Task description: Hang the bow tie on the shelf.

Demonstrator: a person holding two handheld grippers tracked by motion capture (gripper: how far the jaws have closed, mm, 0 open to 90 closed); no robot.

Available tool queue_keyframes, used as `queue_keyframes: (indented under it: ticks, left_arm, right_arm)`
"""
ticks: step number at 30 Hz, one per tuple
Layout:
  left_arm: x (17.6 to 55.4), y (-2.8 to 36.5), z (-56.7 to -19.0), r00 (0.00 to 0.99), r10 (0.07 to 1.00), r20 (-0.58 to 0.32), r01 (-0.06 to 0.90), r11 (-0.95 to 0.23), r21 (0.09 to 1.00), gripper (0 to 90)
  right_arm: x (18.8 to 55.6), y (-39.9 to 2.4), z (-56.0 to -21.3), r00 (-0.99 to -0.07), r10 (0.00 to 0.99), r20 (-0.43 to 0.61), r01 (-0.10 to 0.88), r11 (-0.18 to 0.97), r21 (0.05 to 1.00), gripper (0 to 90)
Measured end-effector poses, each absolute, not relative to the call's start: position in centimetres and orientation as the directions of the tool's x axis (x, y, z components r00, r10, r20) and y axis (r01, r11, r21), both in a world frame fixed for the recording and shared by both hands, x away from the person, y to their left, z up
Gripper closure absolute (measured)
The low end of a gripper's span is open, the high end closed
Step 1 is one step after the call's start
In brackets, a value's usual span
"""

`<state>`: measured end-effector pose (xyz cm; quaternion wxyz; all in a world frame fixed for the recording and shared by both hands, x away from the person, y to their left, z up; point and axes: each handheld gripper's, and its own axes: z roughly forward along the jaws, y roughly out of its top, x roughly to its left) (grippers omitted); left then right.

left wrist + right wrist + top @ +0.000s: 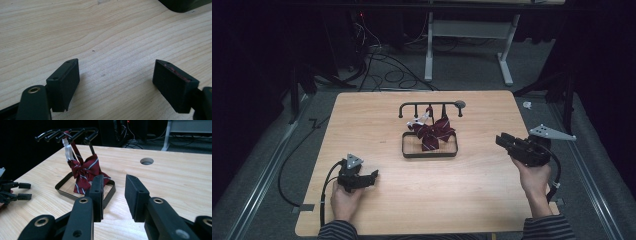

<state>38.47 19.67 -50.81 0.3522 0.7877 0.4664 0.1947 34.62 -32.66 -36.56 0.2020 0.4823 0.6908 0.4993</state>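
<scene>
A maroon striped bow tie (432, 132) hangs by its strap from the black hook rack (430, 105), drooping into the rack's tray (430, 154) mid-surface. The right gripper view adds its white clasp (67, 151). The right tongs (503, 140) hover part-open, empty, well right of the tray; the left tongs (371, 176) gape over bare wooden surface (105, 37).

Wooden table with a rack at its centre

The light wood table (422, 180) stands on grey carpet and has a round hole (146, 161) in its top. A black rack (430, 150) with a tray base sits just toward 12 o'clock from the middle. A dark red striped bow tie (432, 133) hangs from the rack's pegs, its tails down in the tray. A strip of tape (306, 207) marks the 8 o'clock corner.
</scene>
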Motion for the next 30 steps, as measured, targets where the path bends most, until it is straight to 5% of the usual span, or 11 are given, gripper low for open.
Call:
queue_keyframes:
  ticks: [30]
  left_arm:
    - [38.4,19.6,-50.8,0.488,0.872,-0.019,0.597,-0.319,0.736,22.1]
  right_arm:
    - [33.5,-33.0,-41.1,-0.415,0.87,0.265,0.521,-0.011,0.853,68.9]
